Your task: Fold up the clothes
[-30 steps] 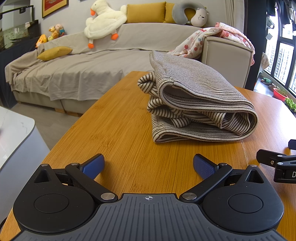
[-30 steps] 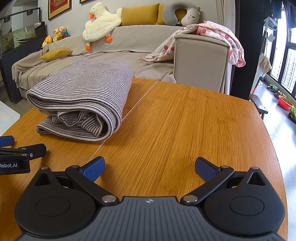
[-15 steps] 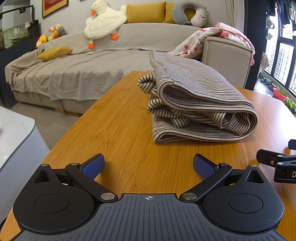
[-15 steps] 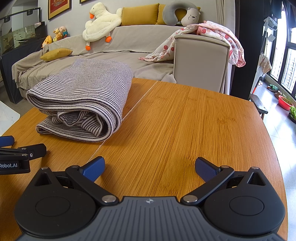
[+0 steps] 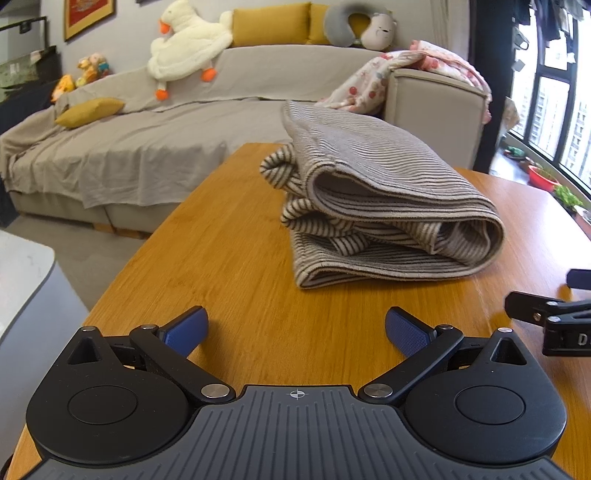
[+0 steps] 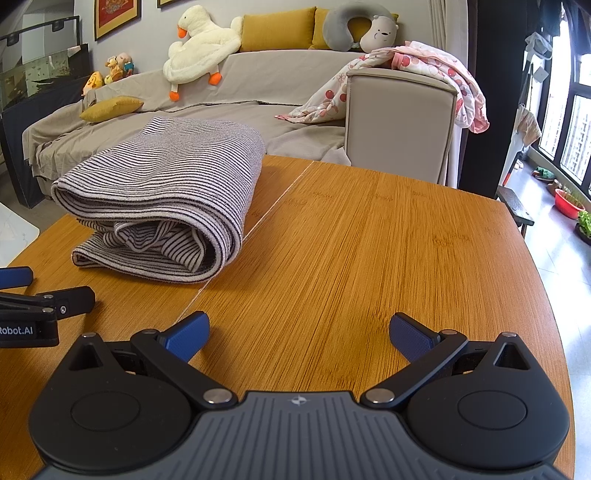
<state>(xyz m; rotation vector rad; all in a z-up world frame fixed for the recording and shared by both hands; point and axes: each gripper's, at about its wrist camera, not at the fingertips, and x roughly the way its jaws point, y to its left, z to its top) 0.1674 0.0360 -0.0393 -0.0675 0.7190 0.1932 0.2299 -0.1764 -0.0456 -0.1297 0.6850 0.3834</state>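
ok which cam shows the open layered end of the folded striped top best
The left wrist view: the striped top turns its open end and stacked layers toward the camera. The right wrist view shows the same top more from its rolled fold side, with layers partly tucked.

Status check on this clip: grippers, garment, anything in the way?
Left gripper open, empty. Right gripper open, empty. Striped garment folded on table, untouched. Nothing in the way.

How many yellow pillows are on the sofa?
3. One small pillow lies on the sofa seat at the left; two big ones on its backrest, the second mostly hidden.
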